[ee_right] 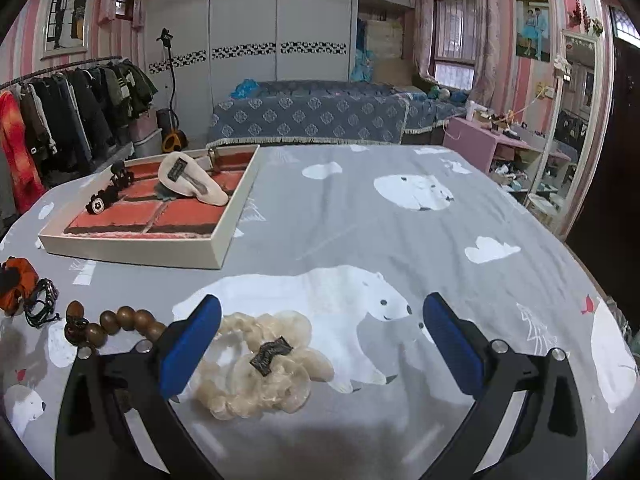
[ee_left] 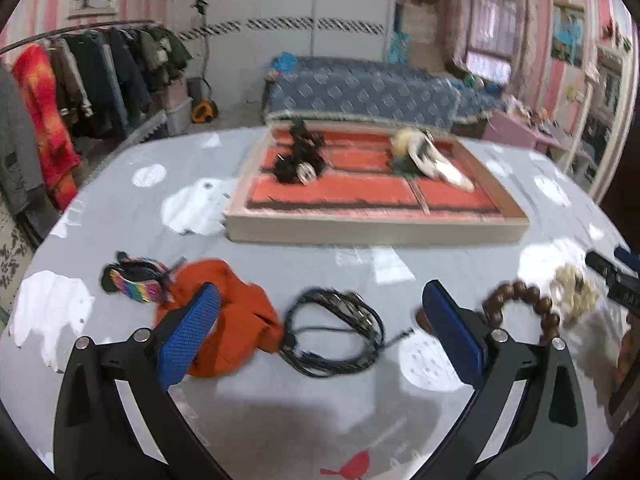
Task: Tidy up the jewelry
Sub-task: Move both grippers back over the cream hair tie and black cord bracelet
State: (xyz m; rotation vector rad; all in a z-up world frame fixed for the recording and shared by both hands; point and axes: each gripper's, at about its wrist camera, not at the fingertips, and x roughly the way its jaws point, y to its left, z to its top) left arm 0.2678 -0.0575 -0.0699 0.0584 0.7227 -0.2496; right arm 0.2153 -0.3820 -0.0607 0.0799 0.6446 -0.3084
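Tongs of the left hand (ee_left: 320, 320) stand wide open above the near edge of the surface (ee_left: 400, 268) and grip nothing. Between their blue pads (ee_left: 188, 340) lies a coiled black cord necklace (ee_left: 334, 332). An orange scrunchie (ee_left: 240, 320) lies just beside the cord, partly behind the left pad, and a rainbow hair band (ee_left: 136, 280) lies next to it, toward the left edge. A brown wooden bead bracelet (ee_left: 532, 308) lies behind the right pad.

The right tongs (ee_right: 322, 336) are also wide open and empty. A cream scrunchie (ee_right: 260, 364) with a small dark label lies between their pads, close to the left pad (ee_right: 188, 348), on the polar bear cloth. In the right wrist view the bead bracelet is just left of this pad.

Farther from both tongs, toward the far left part of the surface, stands a beige tray (ee_right: 132, 250) with red compartments. Inside it lie a black hair accessory (ee_right: 108, 194) at the left and a cream hair clip (ee_right: 196, 184) in the middle-right compartments. The left wrist view is blurred, so finer details in the tray I cannot tell.
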